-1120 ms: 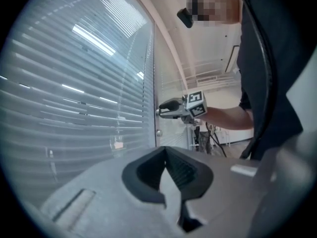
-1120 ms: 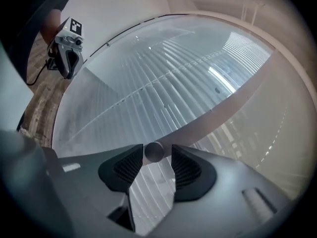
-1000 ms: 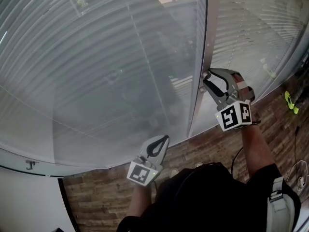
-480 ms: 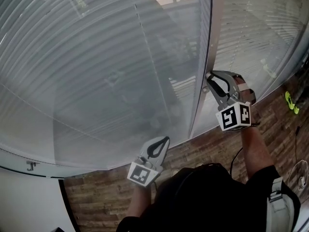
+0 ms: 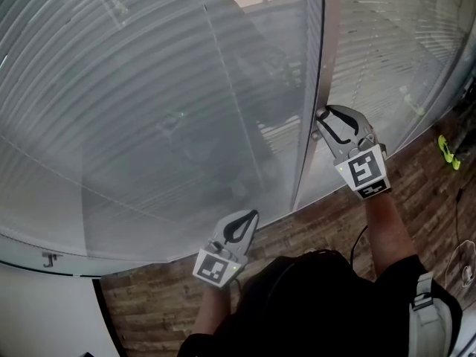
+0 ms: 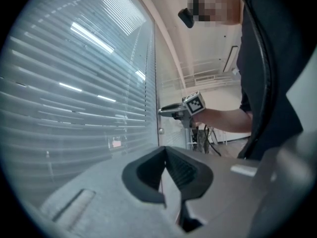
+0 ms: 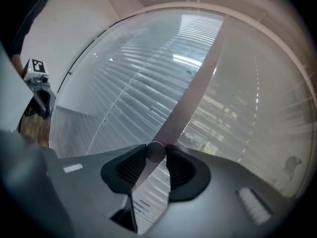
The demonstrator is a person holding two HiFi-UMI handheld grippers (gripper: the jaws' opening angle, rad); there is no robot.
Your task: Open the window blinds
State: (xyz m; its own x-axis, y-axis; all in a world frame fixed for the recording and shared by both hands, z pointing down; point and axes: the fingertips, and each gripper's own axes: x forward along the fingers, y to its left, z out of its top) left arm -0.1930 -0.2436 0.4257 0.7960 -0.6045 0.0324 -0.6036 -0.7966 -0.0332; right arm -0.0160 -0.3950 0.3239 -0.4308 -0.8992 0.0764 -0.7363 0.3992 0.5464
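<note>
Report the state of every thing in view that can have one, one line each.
left blind: lowered, slats shut.
right blind: lowered, slats apparently tilted partly open, outdoors showing through.
knob: clamped between the right gripper's pads.
right gripper: shut on the knob; its jaws have just eased open slightly.
left gripper: shut, nothing between its jaws.

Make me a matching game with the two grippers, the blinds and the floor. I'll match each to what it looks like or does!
Things:
1 left gripper
2 right gripper
3 blinds
4 floor

States:
A brown wood
B shut on a round knob
C jaws together, empty
D pale and striped

Pairs: 1-C, 2-B, 3-D, 4-A.
The right gripper's jaws have just been closing, with the knob between them.
</note>
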